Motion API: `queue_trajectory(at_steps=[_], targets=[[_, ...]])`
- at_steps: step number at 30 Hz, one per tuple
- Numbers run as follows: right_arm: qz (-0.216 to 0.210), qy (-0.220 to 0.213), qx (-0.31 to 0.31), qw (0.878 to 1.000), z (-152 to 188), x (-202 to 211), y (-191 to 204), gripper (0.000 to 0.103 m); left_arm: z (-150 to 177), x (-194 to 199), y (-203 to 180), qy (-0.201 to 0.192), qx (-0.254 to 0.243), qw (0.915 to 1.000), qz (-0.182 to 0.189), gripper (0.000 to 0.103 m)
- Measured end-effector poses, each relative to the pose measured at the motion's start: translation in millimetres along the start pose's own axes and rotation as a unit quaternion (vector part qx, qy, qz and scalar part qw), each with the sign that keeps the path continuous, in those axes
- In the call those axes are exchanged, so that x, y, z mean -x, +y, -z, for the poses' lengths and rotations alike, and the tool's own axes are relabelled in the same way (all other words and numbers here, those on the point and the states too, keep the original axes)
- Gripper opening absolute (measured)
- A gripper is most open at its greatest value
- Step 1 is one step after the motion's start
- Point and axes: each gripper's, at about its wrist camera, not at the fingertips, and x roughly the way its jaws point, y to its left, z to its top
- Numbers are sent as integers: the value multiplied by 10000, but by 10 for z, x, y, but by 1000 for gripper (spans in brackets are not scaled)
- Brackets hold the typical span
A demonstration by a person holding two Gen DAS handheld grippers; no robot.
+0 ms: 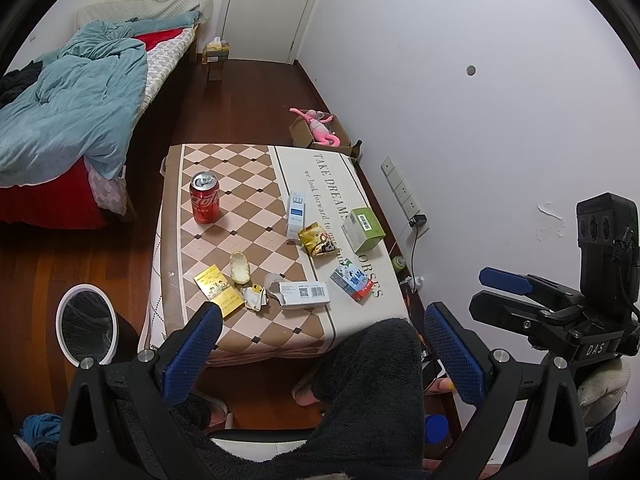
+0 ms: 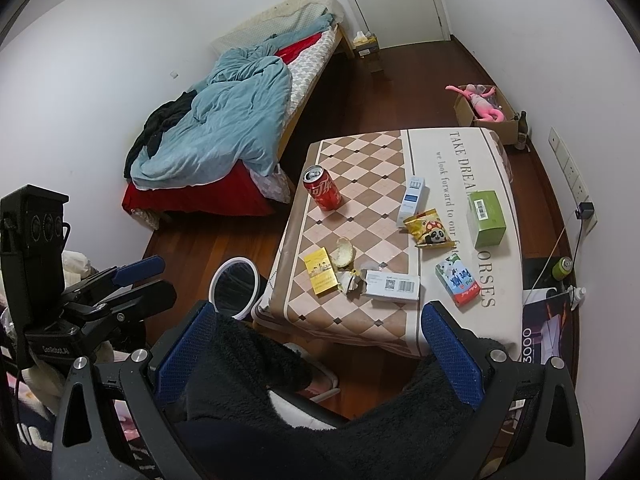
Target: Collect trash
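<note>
Both grippers, left gripper (image 1: 320,354) and right gripper (image 2: 316,352), hover spread wide, holding nothing, short of the low checkered-cloth table (image 1: 256,332). Litter lies at twelve o'clock beyond the fingers: upright red soda can (image 1: 205,197), yellow flat carton (image 1: 219,290), crumpled wrapper (image 1: 255,297), white barcode box (image 1: 304,294), green box (image 1: 363,229). White-rimmed bin (image 1: 89,325) at nine o'clock on the wood floor; bed with a blue quilt (image 1: 76,108) beyond.

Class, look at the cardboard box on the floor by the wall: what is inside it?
A pink plush toy lies in the cardboard box, limbs hanging over the rim. Whatever sits beneath the toy is hidden by it and the box walls.
</note>
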Motion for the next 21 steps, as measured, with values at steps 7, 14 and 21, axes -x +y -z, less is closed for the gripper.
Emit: queue_trajectory(at_steps=[7,14,21], targets=[[0,-5,1,10000,11,-14,-10,103,-45,45,15,-1,-7,10000,22,103],[0,-9,7,10000,-11,18,2,103,-96,13,-48,-16,-17,10000,8,103],[-8,-9,8,10000,-5,10,-12,103,-19,74,42,-18,9,10000,24,103]])
